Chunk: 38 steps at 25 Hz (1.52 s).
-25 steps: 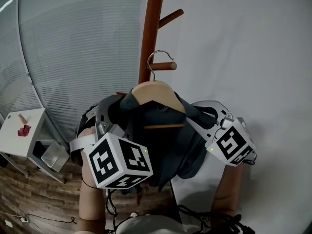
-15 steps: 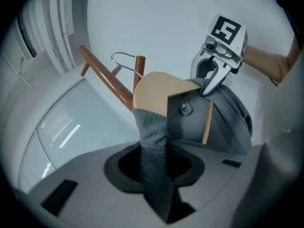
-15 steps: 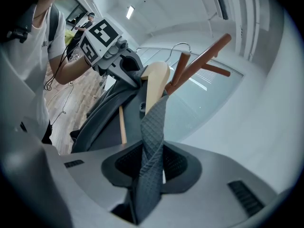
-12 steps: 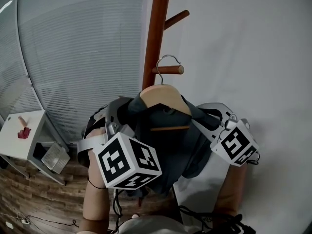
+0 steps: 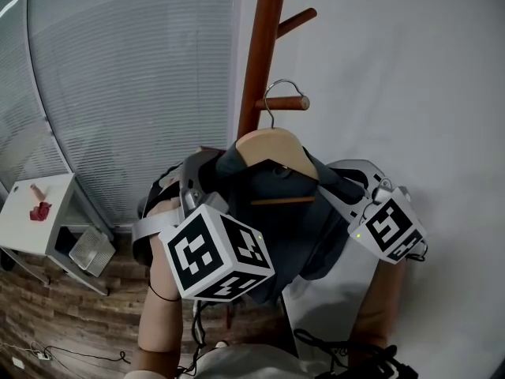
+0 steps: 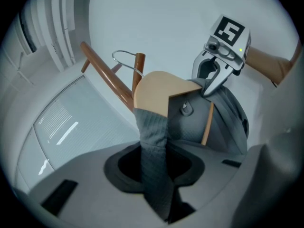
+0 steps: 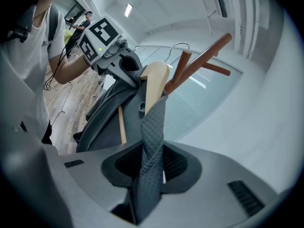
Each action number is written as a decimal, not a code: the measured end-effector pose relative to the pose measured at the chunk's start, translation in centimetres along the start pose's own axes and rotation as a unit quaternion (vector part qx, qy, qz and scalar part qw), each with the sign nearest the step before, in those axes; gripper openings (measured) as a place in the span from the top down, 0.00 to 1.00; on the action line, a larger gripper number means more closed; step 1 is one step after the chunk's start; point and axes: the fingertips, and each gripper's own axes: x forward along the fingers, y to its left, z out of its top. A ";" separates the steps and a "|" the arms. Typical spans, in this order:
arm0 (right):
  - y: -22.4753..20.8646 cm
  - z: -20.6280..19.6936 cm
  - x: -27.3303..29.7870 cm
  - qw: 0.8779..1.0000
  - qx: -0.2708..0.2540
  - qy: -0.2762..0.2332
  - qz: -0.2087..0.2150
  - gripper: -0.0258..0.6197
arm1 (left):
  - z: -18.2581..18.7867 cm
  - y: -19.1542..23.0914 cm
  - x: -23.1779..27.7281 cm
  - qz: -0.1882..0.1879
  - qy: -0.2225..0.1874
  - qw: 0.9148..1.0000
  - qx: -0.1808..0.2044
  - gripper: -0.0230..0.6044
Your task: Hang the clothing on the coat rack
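Note:
A dark grey garment hangs on a wooden hanger. The hanger's metal hook curves over a short peg of the brown coat rack pole; whether it rests on the peg I cannot tell. My left gripper is shut on a fold of the garment at the hanger's left shoulder. My right gripper is shut on the quilted fabric at the right shoulder. Their marker cubes sit on either side below the hanger.
A higher peg sticks out of the pole to the right. A frosted glass wall stands left of the rack and a white wall right of it. A small white side table stands on the wooden floor at lower left.
Both grippers, the hanger and the rack have drifted a little to the right in the head view. The hook keeps about the same place over the peg, and both grips are unchanged.

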 end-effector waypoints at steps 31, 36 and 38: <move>1.3 -1.3 1.3 0.999 0.007 0.034 0.018 0.79 | -1.8 -1.7 0.9 -0.047 0.022 0.999 -0.011 0.78; 1.4 -1.3 1.6 0.999 0.008 0.037 0.023 0.79 | -2.1 -1.7 1.0 -0.049 0.025 0.998 -0.014 0.78; 1.5 -1.3 1.7 0.999 0.010 0.038 0.027 0.79 | -2.2 -1.7 1.1 -0.050 0.025 0.998 -0.016 0.78</move>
